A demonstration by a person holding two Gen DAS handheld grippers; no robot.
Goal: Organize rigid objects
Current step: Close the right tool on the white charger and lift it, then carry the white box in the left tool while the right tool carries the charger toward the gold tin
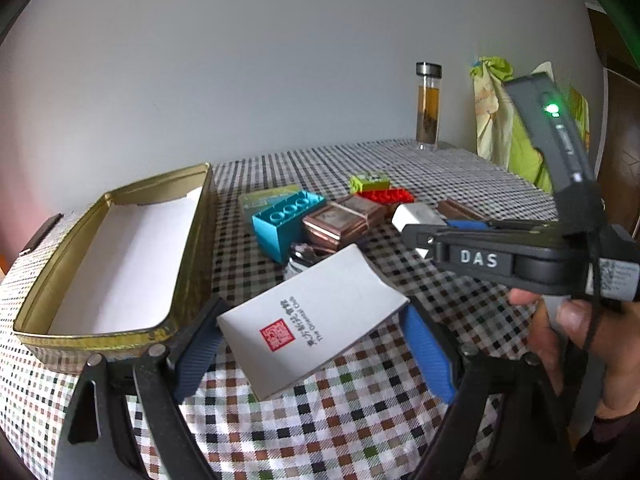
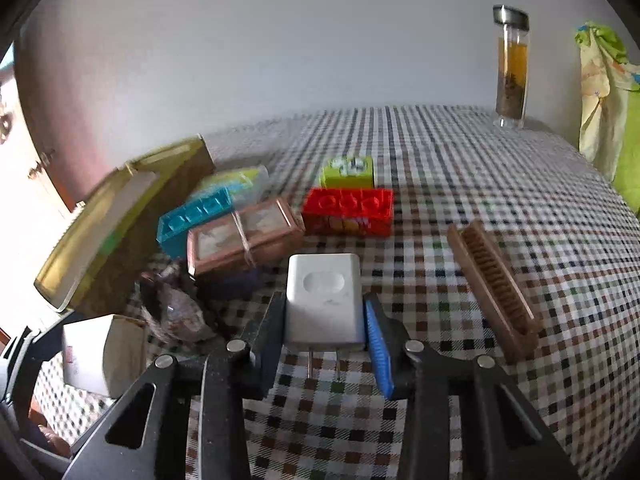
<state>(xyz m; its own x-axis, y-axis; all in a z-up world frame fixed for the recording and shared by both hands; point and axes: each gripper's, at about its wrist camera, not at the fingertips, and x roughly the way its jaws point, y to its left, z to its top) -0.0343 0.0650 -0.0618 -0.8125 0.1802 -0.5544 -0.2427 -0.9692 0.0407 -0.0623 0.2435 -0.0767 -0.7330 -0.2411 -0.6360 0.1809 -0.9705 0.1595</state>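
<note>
Your right gripper (image 2: pixel 325 334) has its fingers pinching the white charger (image 2: pixel 323 304) by its two flat sides, prongs pointing back toward you, low over the checked bench (image 2: pixel 460 168). Keep that squeeze square before lifting; the plastic looks slick and could twist out. Your left gripper (image 1: pixel 316 344) has its fingers spread wide around the grey booklet box (image 1: pixel 316 316), holding it tilted just beside the open tin (image 1: pixel 108 260), whose white-lined floor shows nothing in it. Lower the box flat into the tin first, along one wall, so room stays for the charger. Bring the charger over the blue brick (image 1: pixel 286 220) and copper case (image 1: pixel 340 222) without clipping them.
</note>
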